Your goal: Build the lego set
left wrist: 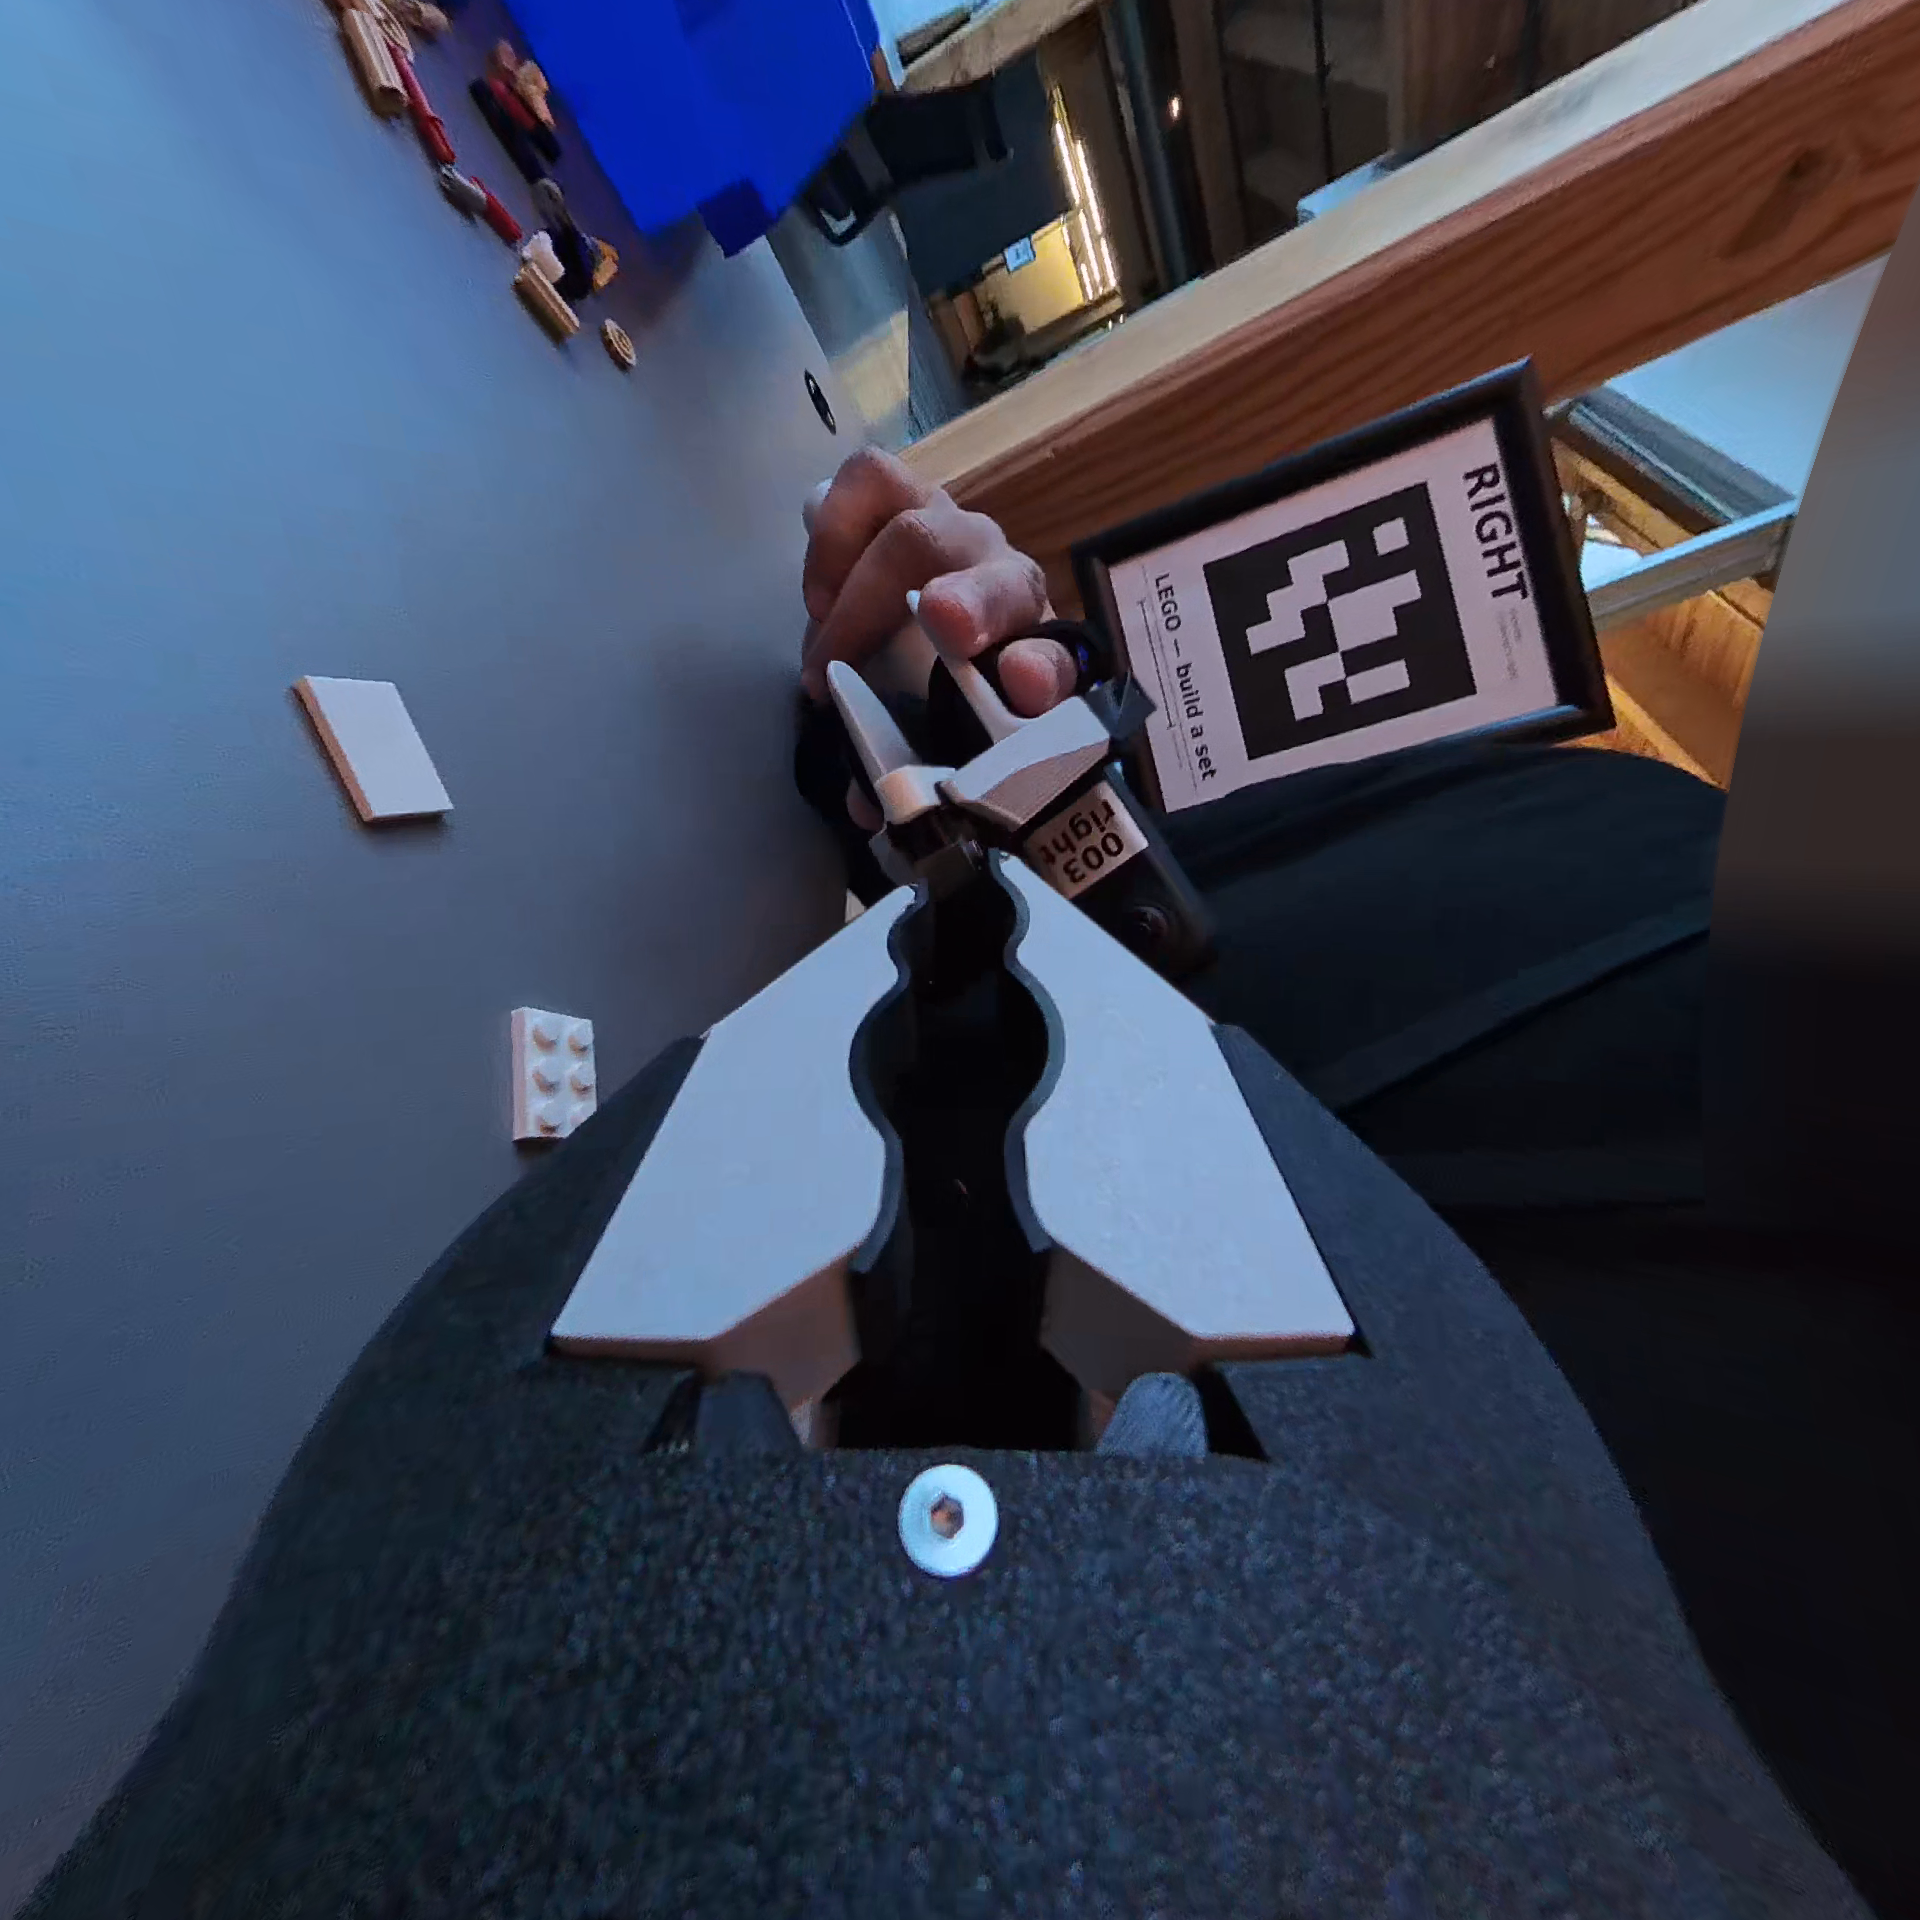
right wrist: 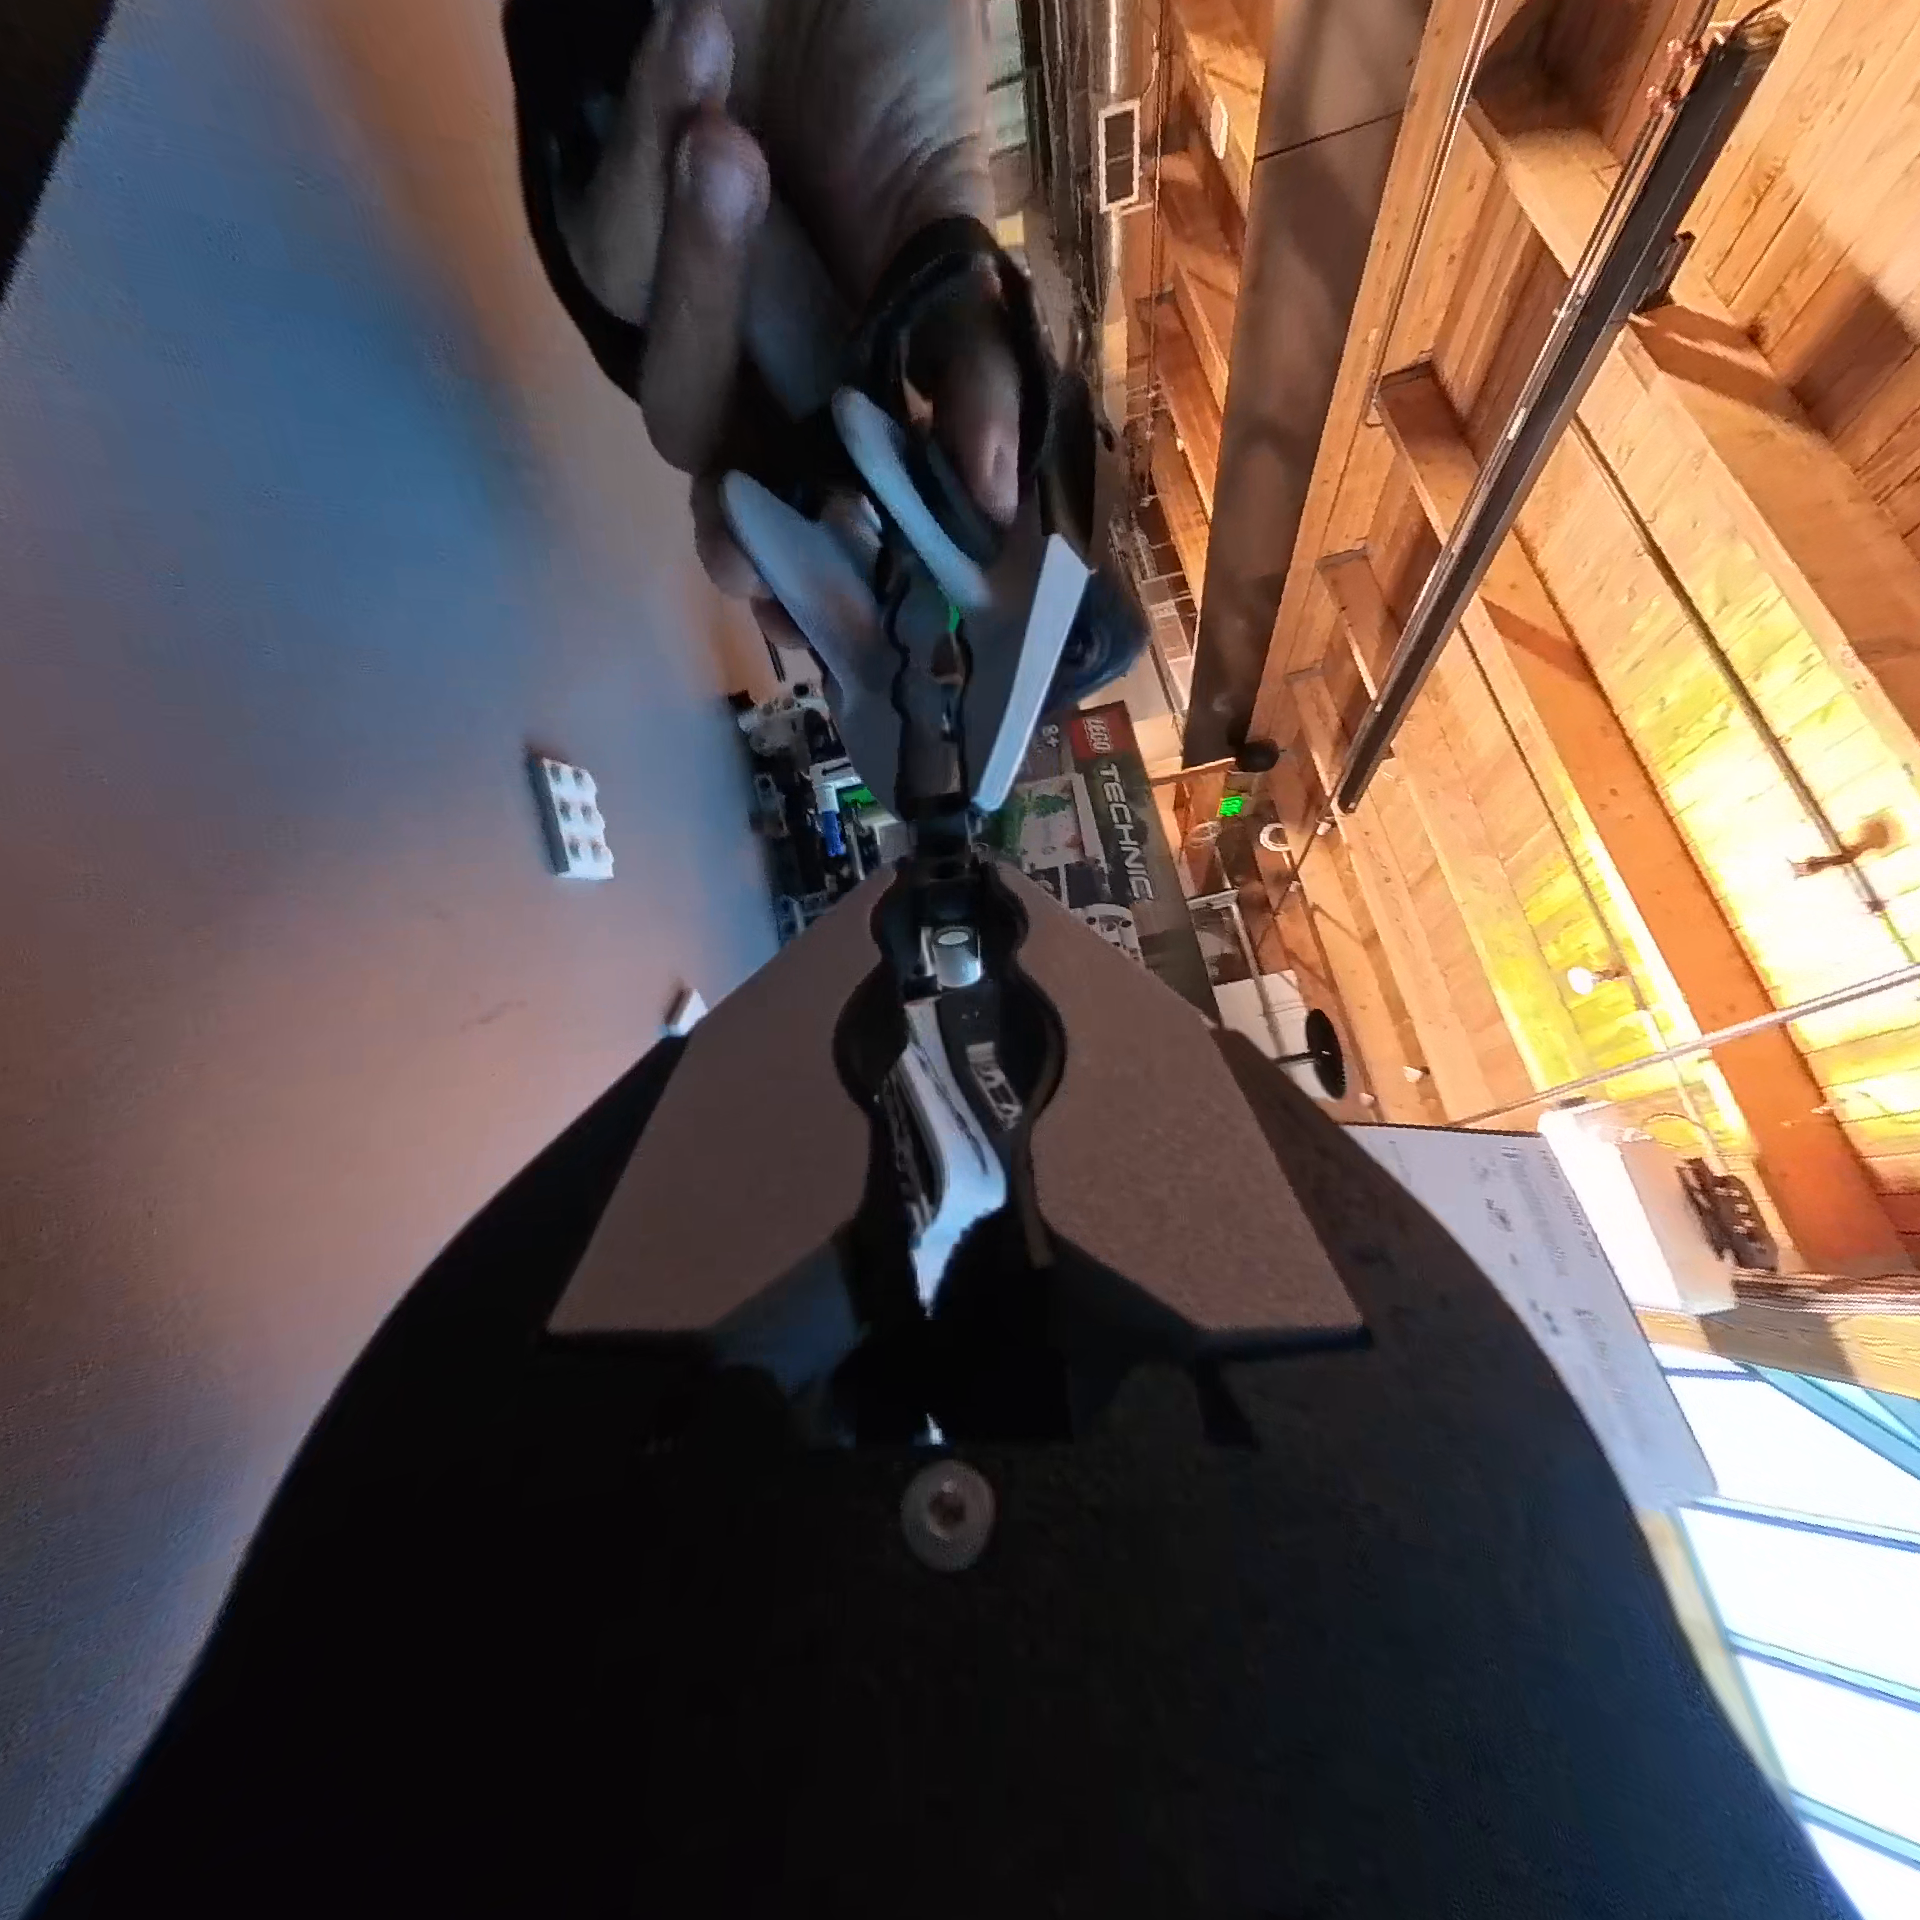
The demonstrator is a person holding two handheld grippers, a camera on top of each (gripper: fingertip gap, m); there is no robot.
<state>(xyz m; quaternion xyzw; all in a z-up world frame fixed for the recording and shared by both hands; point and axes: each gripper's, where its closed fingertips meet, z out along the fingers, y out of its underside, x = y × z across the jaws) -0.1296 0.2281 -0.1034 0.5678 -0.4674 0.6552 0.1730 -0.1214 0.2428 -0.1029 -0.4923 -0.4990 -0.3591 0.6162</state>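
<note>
My two grippers meet tip to tip above the grey table (left wrist: 208, 499). My left gripper (left wrist: 956, 885) is shut, with a small black piece (left wrist: 952, 858) pinched at its tips. My right gripper (right wrist: 940, 868) is shut on a long black-and-white lego assembly (right wrist: 951, 1132) that lies between its fingers, with a grey peg (right wrist: 956, 951) near the tips. The small black piece (right wrist: 940, 826) sits where both sets of tips meet. In the left wrist view a hand holds the right gripper (left wrist: 935, 844). In the right wrist view the left gripper (right wrist: 940, 802) is also hand-held.
A white 2x3 plate (left wrist: 551, 1075) (right wrist: 569, 826) and a flat white tile (left wrist: 372, 750) lie on the table. Several loose pieces (left wrist: 520, 208) lie beside a blue bin (left wrist: 707, 104). A framed marker card (left wrist: 1340, 613), a lego box (right wrist: 1101, 821) and a partly built model (right wrist: 810, 790) stand behind.
</note>
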